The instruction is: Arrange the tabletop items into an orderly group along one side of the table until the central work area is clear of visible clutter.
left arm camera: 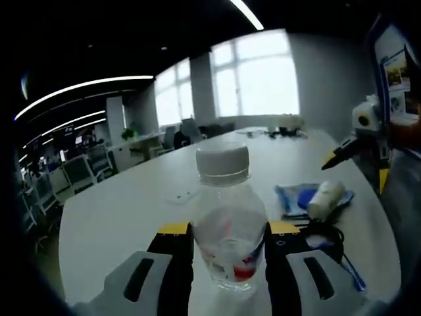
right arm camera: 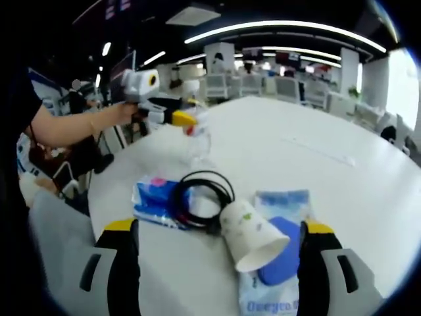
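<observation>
One clear bottle [left arm camera: 228,224] clamped in left gripper [left arm camera: 229,245], right gripper [right arm camera: 220,253] wide open, empty, one paper cup [right arm camera: 250,235], one cable coil [right arm camera: 200,197], two tissue packs [right arm camera: 156,199].

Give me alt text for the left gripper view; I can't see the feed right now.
The left tool grips a clear plastic bottle with a white cap, upright between its jaws over a white table. To the right lie a tipped paper cup on a blue-and-white packet and a black cable, with the right tool beyond them.
</observation>
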Available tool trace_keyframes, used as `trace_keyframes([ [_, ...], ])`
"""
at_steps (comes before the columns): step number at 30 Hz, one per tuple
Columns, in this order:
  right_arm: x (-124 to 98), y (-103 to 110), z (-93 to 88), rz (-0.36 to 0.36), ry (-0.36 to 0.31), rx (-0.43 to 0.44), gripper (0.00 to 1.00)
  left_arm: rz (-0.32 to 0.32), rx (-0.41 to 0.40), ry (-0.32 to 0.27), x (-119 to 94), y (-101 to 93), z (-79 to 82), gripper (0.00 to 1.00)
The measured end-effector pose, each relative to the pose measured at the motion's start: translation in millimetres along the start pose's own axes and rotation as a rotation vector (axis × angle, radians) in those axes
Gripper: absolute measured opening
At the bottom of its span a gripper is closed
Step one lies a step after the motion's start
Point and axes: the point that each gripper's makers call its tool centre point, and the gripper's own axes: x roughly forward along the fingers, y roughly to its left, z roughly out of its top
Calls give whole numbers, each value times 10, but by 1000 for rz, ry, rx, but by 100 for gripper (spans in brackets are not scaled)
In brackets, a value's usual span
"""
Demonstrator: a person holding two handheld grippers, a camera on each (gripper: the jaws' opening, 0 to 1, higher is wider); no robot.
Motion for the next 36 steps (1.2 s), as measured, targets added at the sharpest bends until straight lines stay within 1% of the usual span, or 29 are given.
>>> trace_keyframes([
  [2,8,-22,-2,-2,1,7,100,-5,11,11,13,33,-14,40],
  [9,23,-71,-59,-7,22,12,100,-10,12,10,45,163,-35,40],
  [22,61,-132,-144,-8,50,28,99,-2,16,9,118,401,-79,40],
  [25,73,-139,-162,-4,52,38,99,12,21,12,135,474,-100,40],
  [27,78,-139,-182,-2,59,39,99,15,20,14,149,431,-80,40],
  [31,84,-158,-247,-4,73,45,98,13,9,1,159,465,-58,40],
  [36,84,-167,-290,-6,80,61,97,1,2,-2,182,435,-43,40],
])
